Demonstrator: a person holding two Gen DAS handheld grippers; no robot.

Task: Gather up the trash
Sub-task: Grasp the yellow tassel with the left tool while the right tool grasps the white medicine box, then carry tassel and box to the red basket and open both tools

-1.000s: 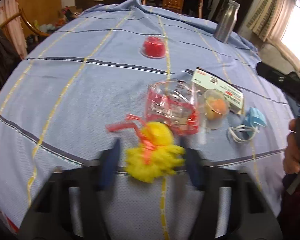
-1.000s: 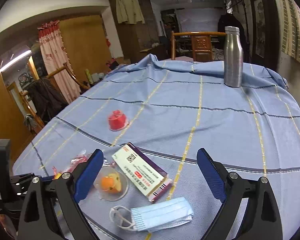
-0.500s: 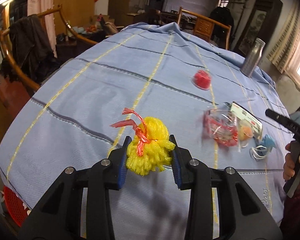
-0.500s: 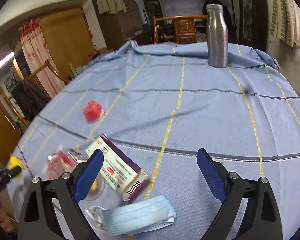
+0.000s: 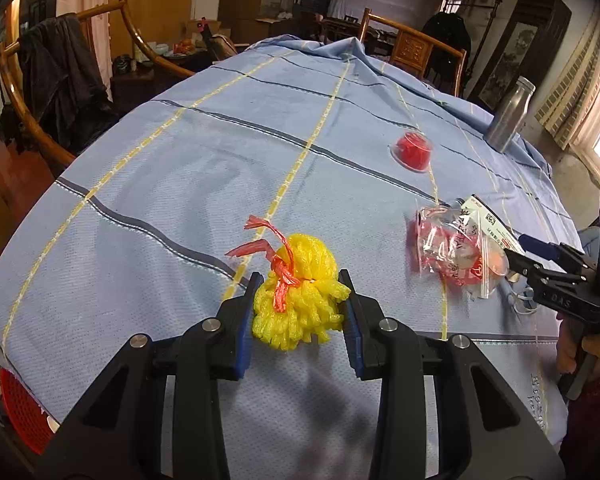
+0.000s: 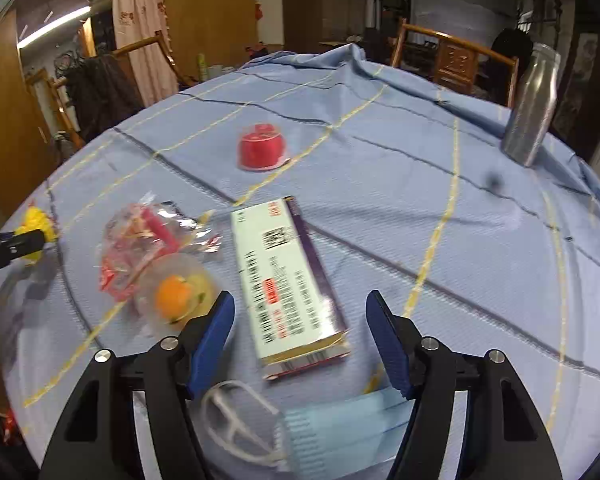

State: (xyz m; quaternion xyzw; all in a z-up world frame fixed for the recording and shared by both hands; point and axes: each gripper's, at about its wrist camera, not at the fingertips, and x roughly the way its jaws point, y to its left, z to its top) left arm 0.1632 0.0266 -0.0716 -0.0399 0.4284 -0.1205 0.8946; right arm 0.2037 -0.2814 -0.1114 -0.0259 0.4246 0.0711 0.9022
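Observation:
My left gripper [image 5: 300, 308] is shut on a yellow foam net [image 5: 300, 300] tied with a red string and holds it above the near left of the table; the net also shows at the left edge of the right wrist view [image 6: 36, 222]. My right gripper [image 6: 300, 332] is open and empty, with its jaws either side of the near end of a white and purple box [image 6: 284, 276]. A blue face mask [image 6: 324, 424] lies under it. A clear cup with orange fruit [image 6: 176, 292], a crumpled red and clear wrapper [image 6: 140, 236] and a red cup [image 6: 260, 152] lie on the cloth.
A blue tablecloth [image 5: 220, 152] with yellow and dark stripes covers the round table. A steel bottle [image 6: 534, 108] stands at the far right. Wooden chairs [image 5: 412, 46] stand around the table. A red basket [image 5: 20, 412] shows below the table's left edge.
My left gripper has stayed shut on the yellow net and lifted it slightly. My right gripper has moved left and down over the box, its jaws narrowing.

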